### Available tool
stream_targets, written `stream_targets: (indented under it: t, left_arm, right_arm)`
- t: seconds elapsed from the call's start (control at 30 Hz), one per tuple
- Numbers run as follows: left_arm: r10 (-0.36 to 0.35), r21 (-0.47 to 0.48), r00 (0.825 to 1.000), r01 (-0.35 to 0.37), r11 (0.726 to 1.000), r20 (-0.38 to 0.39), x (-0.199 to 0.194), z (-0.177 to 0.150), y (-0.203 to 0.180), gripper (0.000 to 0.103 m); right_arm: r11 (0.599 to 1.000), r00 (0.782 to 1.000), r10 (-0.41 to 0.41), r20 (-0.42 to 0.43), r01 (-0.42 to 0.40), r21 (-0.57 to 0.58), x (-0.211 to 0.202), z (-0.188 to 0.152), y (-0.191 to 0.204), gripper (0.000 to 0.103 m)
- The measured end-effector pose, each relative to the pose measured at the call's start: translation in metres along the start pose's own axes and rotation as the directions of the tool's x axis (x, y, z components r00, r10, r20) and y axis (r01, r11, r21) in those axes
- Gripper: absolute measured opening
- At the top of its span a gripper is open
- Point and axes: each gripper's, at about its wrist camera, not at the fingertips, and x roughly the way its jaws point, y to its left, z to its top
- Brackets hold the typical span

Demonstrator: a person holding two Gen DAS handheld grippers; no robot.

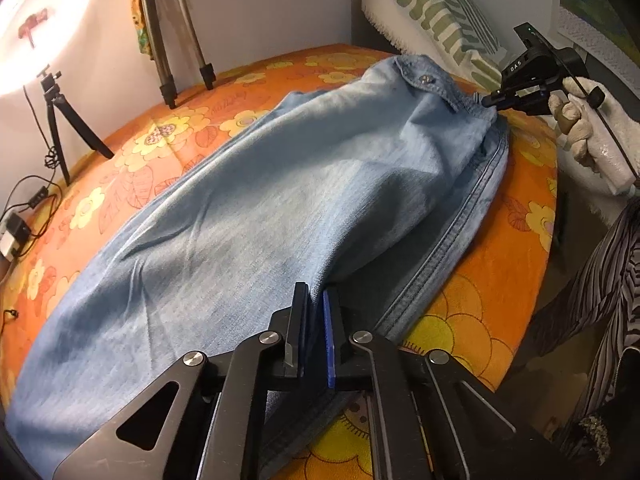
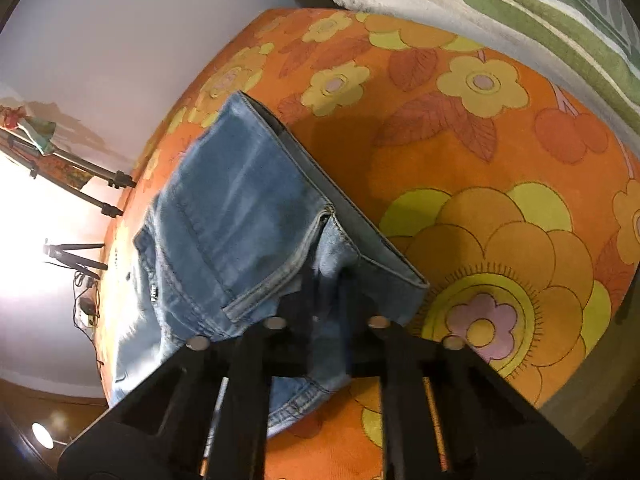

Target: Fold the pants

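Light blue jeans [image 1: 256, 216] lie lengthwise on an orange flowered bed cover [image 1: 500, 280]. My left gripper [image 1: 316, 300] is shut on the jeans' leg fabric near the seam at the near edge. My right gripper [image 1: 490, 101] is at the far right, held by a gloved hand, shut on the waistband edge. In the right wrist view the waistband and a back pocket [image 2: 256, 240] are bunched up against my right gripper [image 2: 320, 312]; denim covers its fingertips.
A white pillow with green stripes [image 1: 432, 12] lies at the far edge. Two tripods [image 1: 168, 40] and a small tripod with a lamp [image 1: 60, 120] stand at the left by the wall. Cables and an adapter [image 1: 16, 232] lie at left.
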Motion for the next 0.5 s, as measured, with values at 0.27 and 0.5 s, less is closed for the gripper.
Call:
stream_targets:
  t: [0.27, 0.5]
  left_arm:
    - [-0.065, -0.030, 0.997, 0.066, 0.997, 0.040, -0.021, -0.003, 0.004, 0.004]
    - [-0.135, -0.043, 0.991, 0.134, 0.990, -0.010, -0.017, -0.013, 0.001, 0.005]
  right_arm:
    - [0.997, 0.997, 0.040, 0.070, -0.035, -0.074, -0.058, -0.006, 0.016, 0.003]
    - [0.990, 0.996, -0.072, 0.043, 0.077, -0.115, -0.045, -0.017, 0.004, 0.003]
